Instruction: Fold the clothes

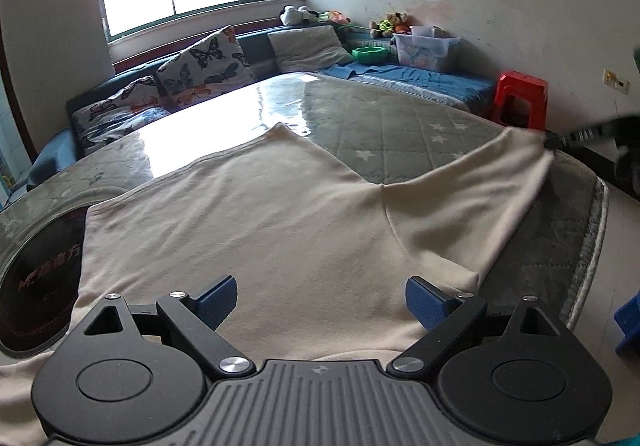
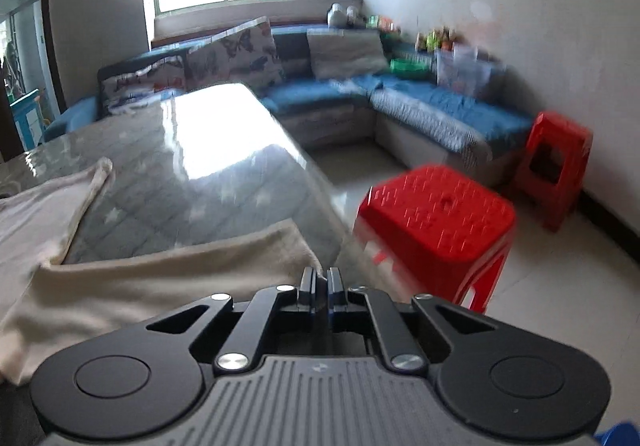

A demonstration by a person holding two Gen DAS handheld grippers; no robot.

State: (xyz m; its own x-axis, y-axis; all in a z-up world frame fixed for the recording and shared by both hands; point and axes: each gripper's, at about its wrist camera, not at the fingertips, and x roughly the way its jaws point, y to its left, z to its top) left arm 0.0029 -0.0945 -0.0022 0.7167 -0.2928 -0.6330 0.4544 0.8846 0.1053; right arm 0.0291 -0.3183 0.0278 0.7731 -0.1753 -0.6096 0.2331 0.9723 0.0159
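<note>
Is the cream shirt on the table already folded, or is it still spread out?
Spread out. The cream shirt lies flat on the table, one sleeve stretched sideways, its end pinched by the right gripper. The left gripper is open above it.

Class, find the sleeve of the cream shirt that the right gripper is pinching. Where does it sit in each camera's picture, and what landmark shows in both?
Left wrist view: the sleeve stretches to the right edge, its tip at the right gripper.
Right wrist view: the sleeve lies bottom centre, just ahead of the shut fingers.
Shared landmark: the butterfly cushion under the window.
</note>
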